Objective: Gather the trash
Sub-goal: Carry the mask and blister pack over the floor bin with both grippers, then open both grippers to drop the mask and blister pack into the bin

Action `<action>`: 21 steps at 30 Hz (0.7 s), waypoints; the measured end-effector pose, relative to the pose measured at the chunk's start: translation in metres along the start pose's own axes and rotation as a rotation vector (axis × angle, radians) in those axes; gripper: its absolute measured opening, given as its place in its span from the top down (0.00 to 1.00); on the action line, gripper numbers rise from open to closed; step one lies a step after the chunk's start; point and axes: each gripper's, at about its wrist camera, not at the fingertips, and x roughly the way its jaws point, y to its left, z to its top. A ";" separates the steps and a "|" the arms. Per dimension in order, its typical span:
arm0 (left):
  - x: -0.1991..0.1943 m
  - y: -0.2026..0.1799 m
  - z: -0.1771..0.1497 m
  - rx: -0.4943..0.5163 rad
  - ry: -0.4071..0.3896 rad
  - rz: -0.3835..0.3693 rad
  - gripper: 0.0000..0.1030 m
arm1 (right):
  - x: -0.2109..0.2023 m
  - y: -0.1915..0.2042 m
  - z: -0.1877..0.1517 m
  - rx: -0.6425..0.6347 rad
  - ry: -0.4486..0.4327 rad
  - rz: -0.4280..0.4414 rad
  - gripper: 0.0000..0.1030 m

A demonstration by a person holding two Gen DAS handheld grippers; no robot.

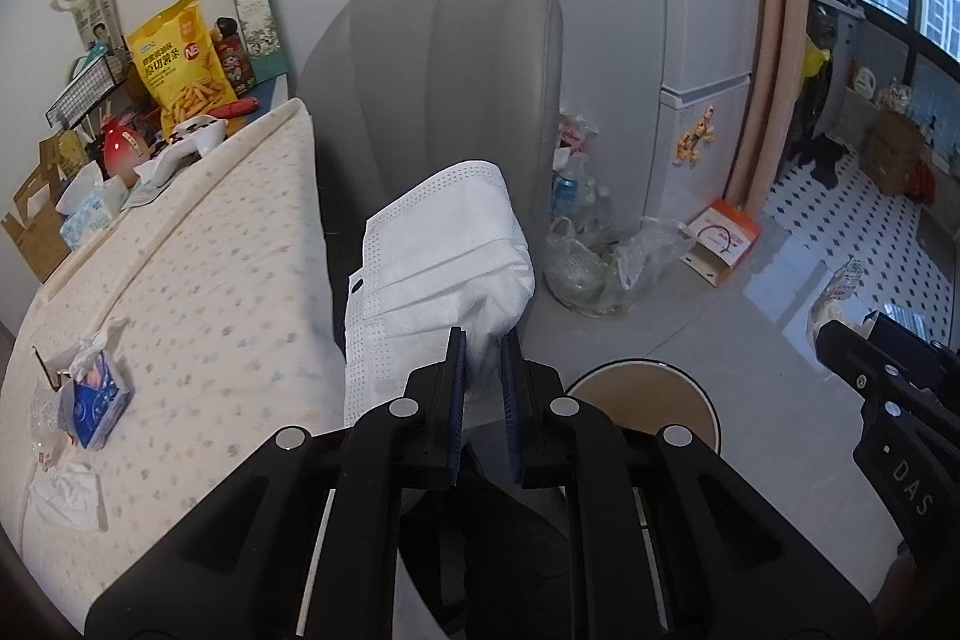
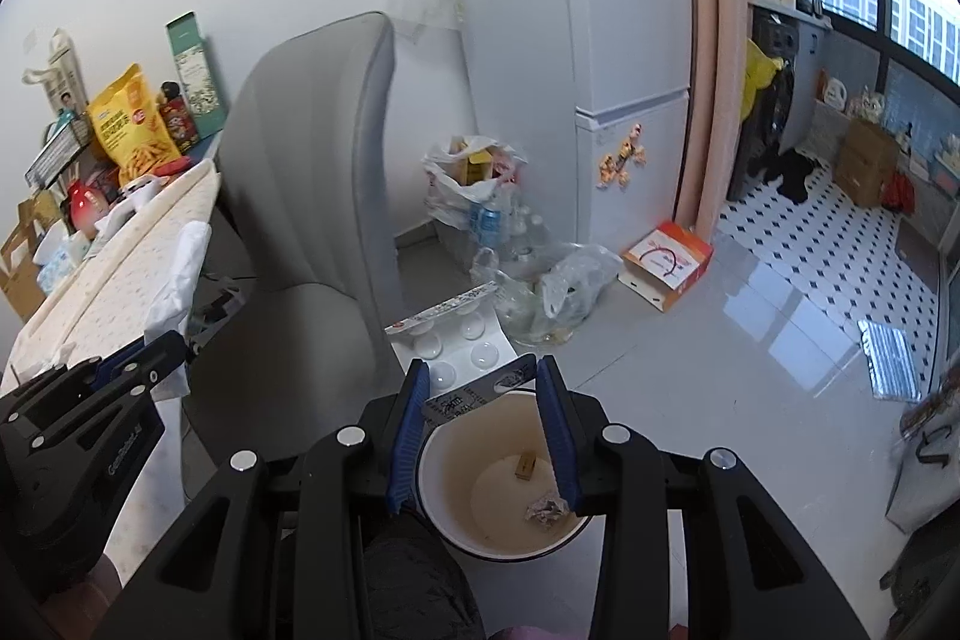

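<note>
My left gripper is shut on a white face mask and holds it in the air beside the table edge, above the grey chair. A round white trash bin stands on the floor just right of it. In the right wrist view my right gripper holds a white blister pack between its blue pads, directly over the bin, which has small scraps inside. The mask also shows in the right wrist view.
The table with a dotted cloth carries a blue tissue pack, crumpled tissue, a yellow snack bag and cartons. Plastic bags with bottles, an orange box and a white fridge stand behind.
</note>
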 end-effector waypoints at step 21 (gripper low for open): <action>0.031 -0.072 0.005 0.087 0.054 -0.102 0.88 | -0.006 -0.080 -0.001 0.103 -0.005 -0.158 0.21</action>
